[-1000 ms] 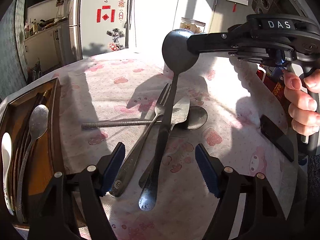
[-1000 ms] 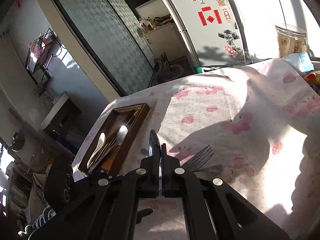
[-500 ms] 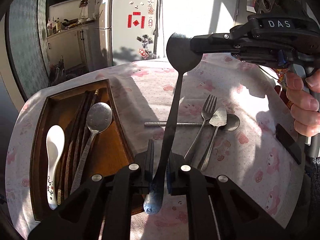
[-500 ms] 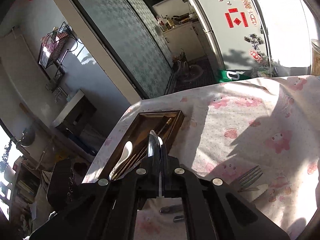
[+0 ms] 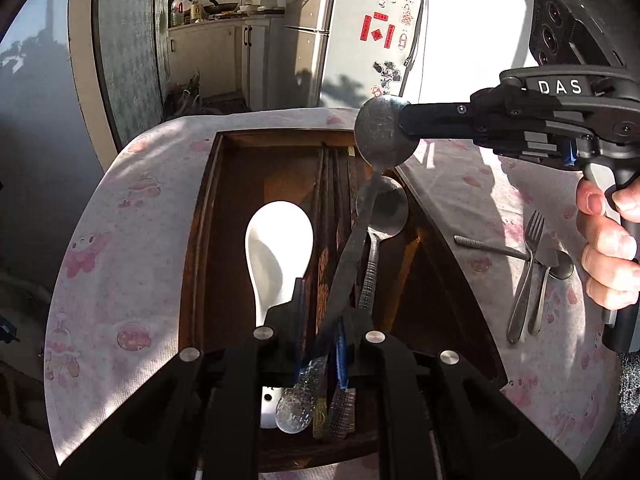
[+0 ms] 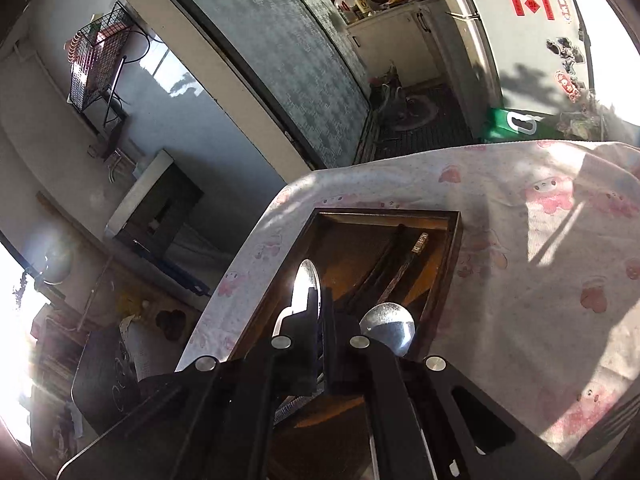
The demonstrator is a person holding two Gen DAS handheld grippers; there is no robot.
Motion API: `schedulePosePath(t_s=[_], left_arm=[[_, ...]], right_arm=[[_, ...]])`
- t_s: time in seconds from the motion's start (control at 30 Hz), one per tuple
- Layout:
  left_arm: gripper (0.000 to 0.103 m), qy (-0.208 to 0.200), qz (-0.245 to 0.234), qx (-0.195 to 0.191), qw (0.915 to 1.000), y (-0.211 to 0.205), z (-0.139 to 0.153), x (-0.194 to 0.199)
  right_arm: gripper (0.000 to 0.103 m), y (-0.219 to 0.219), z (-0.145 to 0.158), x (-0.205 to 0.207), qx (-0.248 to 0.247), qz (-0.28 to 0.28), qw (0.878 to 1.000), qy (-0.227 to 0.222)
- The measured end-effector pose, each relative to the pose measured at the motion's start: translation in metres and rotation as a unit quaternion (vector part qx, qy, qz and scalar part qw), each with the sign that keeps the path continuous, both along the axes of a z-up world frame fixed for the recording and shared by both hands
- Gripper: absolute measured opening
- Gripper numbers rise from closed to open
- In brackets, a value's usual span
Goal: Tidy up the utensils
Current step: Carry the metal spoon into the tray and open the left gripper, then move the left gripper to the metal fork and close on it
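Held at both ends over the wooden tray (image 5: 208,216): a metal spoon (image 5: 352,248), long axis running from lower centre of the left wrist view up and slightly right, bowl at the upper right, handle end at the bottom. Clamped on the handle by the left gripper (image 5: 320,344), jaws having just been closing and now nearly together with the handle between them. Pinched at the bowl by the right gripper (image 5: 404,126), reaching in from the right edge, jaws together on the bowl's rim; seen edge-on in the right wrist view as a bright sliver (image 6: 306,288) above the right gripper's (image 6: 320,320) closed fingers. Lying in the tray beneath: a white ceramic spoon (image 5: 276,248) left of centre, dark chopsticks (image 5: 326,208) lengthwise, a second metal spoon (image 5: 384,216) to the right. Well apart on the pink-patterned tablecloth (image 5: 132,208), at right: a fork (image 5: 528,264) and other cutlery crossed together. At the right edge, a hand (image 5: 608,248) on the right gripper's grip
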State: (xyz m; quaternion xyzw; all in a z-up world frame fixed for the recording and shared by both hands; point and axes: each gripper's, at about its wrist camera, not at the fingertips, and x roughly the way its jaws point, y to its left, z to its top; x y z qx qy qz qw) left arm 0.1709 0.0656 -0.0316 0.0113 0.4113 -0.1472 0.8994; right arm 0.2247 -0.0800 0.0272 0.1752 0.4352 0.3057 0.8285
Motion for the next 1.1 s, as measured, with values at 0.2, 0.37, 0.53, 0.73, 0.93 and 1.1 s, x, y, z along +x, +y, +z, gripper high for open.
schedulePosePath(t_s=[0.2,0.37,0.53,0.73,0.93,1.1], left_arm=[[0.016,0.000,0.001,0.009,1.0000,-0.001,-0.004,0.002],[0.008,0.000,0.003,0.006,1.0000,-0.002,-0.005,0.004],[0.008,0.003,0.007,0.014,0.9999,-0.005,-0.004,0.005],[0.094,-0.037,0.001,0.012,0.9993,-0.015,0.009,-0.014],[0.095,-0.038,-0.057,0.016,0.9975,-0.056,0.014,-0.034],[0.095,-0.047,-0.126,-0.007,0.9909,-0.101,0.017,-0.053]], right_arm=[[0.006,0.009,-0.020,0.010,-0.026,-0.008,0.999,0.018],[0.023,0.006,-0.017,0.002,-0.030,-0.008,0.999,0.015],[0.041,-0.017,-0.003,-0.014,-0.026,-0.018,1.000,0.002],[0.060,-0.081,0.019,-0.045,-0.035,-0.053,0.998,-0.025],[0.066,-0.165,0.020,-0.077,-0.059,-0.114,0.991,-0.027],[0.066,-0.211,-0.004,-0.097,-0.059,-0.148,0.987,0.001]])
